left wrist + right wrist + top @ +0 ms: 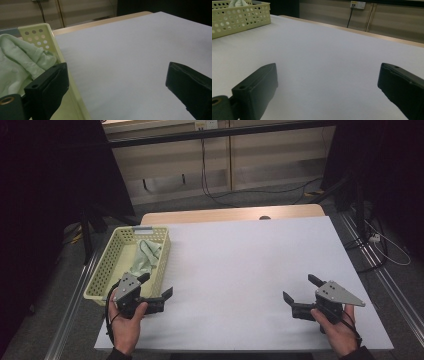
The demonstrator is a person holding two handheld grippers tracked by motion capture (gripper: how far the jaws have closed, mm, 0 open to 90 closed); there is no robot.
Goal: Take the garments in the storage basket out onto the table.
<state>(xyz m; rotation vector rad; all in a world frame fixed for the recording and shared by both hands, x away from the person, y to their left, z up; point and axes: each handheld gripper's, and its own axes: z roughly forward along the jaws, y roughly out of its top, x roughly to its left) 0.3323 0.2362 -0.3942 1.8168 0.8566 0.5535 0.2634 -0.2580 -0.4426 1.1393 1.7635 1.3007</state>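
A pale yellow perforated basket (102,270) stands at the table's left side, with a light green cloth (146,256) crumpled inside. My left gripper (156,285) is held open at the basket's near right corner, one jaw over the rim, nothing between the jaws. In the left gripper view the green cloth (17,62) lies behind the left jaw and the basket's wall (40,37) rises beside it. My right gripper (299,289) is open and empty over the white table cover near the front right. The right gripper view has the basket (239,18) far off at upper left.
A white cover (240,275) spreads over the table, with a strip of bare wood (225,215) along the far edge. Cables (210,180) trail on the floor beyond, and dark stands flank both sides.
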